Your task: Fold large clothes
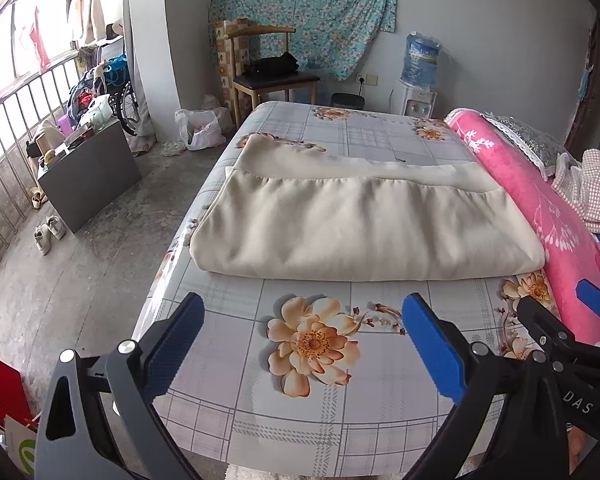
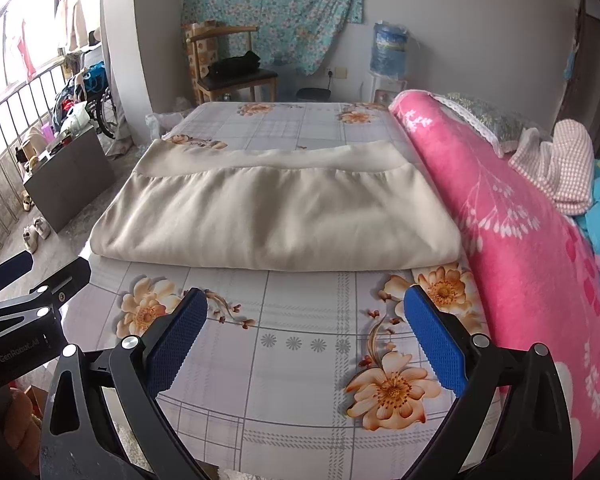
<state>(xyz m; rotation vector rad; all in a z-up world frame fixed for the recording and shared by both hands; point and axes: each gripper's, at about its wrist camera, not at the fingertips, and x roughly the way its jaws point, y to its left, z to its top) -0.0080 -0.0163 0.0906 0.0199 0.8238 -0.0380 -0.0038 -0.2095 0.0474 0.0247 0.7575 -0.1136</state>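
- On the bed (image 1: 340, 408), one big cream garment (image 1: 360, 228) lies folded flat, across the middle of the flowery sheet. It looks neat, so I think the fold is nearly done or done.
- The garment sits just beside the rolled pink blanket (image 2: 520, 240), maybe touching it at the right end. The near part of the bed is bare, which leaves room for the tongs.
- There are two tongs. The left gripper (image 1: 302, 344) hangs over the near edge of the bed with its blue fingers (image 1: 176, 344) wide apart, holding nothing.
- The right gripper (image 2: 304, 340) is next to it, also spread wide and holding nothing. Both stay back from the cloth, not touching it.
- I think they are apart like this so each can grab one end of the garment, if another fold is needed.
- Other things I count: one wooden chair (image 1: 268, 76) with something dark on it, one water bottle (image 1: 420, 60) on its stand, one white bag (image 1: 200, 130) on the floor, two pale shoes (image 1: 48, 234).
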